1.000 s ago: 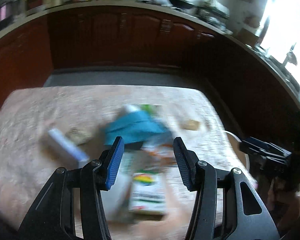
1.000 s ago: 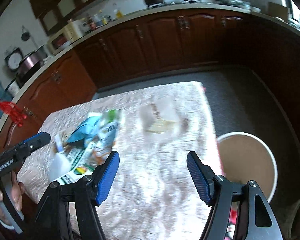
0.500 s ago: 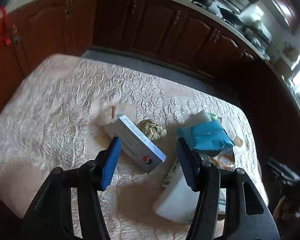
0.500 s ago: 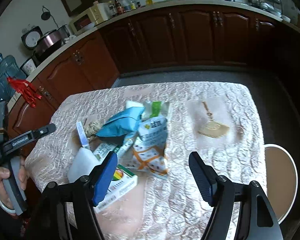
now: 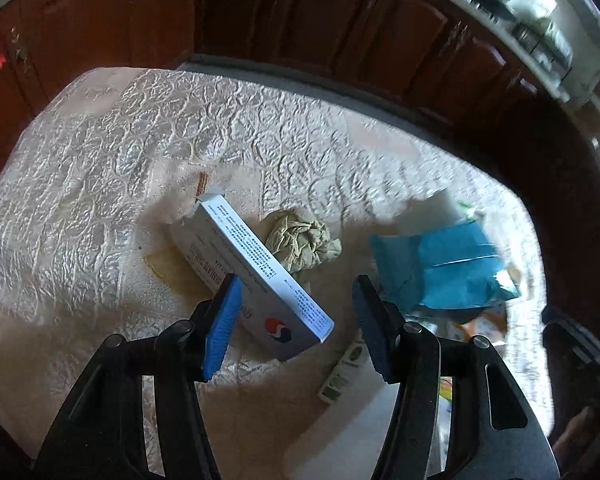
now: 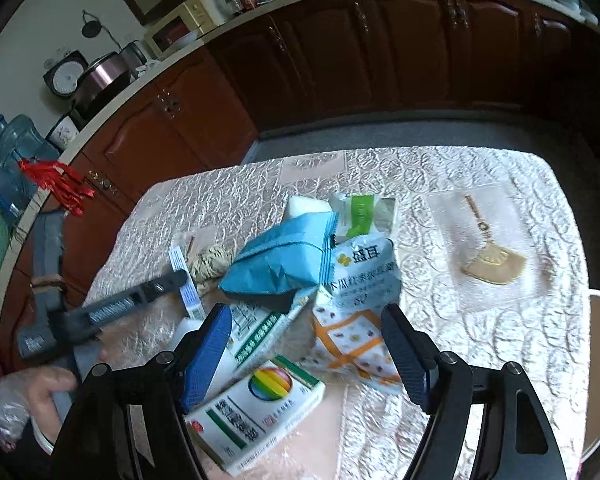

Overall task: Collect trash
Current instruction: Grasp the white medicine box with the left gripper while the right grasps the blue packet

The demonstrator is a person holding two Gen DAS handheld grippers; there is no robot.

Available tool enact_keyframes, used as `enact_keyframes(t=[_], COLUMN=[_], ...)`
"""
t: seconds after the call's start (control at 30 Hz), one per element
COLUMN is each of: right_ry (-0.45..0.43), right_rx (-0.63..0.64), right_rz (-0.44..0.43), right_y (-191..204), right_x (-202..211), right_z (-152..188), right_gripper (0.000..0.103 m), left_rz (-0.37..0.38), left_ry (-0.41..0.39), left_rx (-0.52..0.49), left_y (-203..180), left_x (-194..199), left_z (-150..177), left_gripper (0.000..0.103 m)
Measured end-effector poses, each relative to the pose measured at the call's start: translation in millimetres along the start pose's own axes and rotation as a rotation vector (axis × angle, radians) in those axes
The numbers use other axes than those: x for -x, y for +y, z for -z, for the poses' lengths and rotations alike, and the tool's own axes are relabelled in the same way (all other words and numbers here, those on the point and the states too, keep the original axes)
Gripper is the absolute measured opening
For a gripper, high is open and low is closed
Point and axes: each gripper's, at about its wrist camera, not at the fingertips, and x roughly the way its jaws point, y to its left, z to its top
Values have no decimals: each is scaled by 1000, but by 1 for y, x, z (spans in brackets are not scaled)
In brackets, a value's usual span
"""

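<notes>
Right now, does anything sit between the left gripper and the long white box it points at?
Nothing visible. The left gripper is open above the white box, whose near end already lies between the jaws; the crumpled paper lies beyond it.

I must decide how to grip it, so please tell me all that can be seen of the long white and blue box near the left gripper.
The white and blue box is a long, flat carton, cardboard by its look. Its top face is white with small blue print; the side carries larger lettering and a red and blue round logo at the near end. It looks closed and lies tilted on the tablecloth. A crumpled beige paper lies against its far side. The left gripper is open over its near end, not touching it.
</notes>
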Motion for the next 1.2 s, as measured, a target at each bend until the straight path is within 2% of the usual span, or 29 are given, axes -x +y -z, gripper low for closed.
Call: enact_keyframes(t=[0.2,0.27,0.37,0.53,0.6,0.63,0.8,1.0,1.1,1.2], right_ry=[10,27,42,53,57,58,11,-27,-33,-40], right_rx=[-81,-110,-151,-236,-257,-258,-221,-157,-124,-106], right_rz=[-45,-77,-95,-165,-196,-213,-223,-223,-229,-239], right_y=[-2,-3,-5,-11,-12,-11,-5,3,8,10], right_x=[-26,-39,-55,-73,-76,-77,-63,-40,-30,-20], right_z=[-15,-19,-23,-24,-20,-18,-13,-13,-12,-8], right_gripper=[77,77,77,77,63,48,33,28,27,27], left_rz=[-48,-18,19,31,26,15,-28,-86,-55,-10], left_ry=[40,65,91,86,72,62,59,52,47,53], left_rx=[13,43,102,116,106,97,39,-46,-49,-51], left_y=[9,24,48,65,65,64,47,37,41,48], left_x=[-17,-20,-15,1,5,7,-3,-20,-17,-8], left_z=[-2,0,5,13,12,11,2,-6,-8,-5], left_gripper=[55,55,40,38,39,39,46,45,34,32])
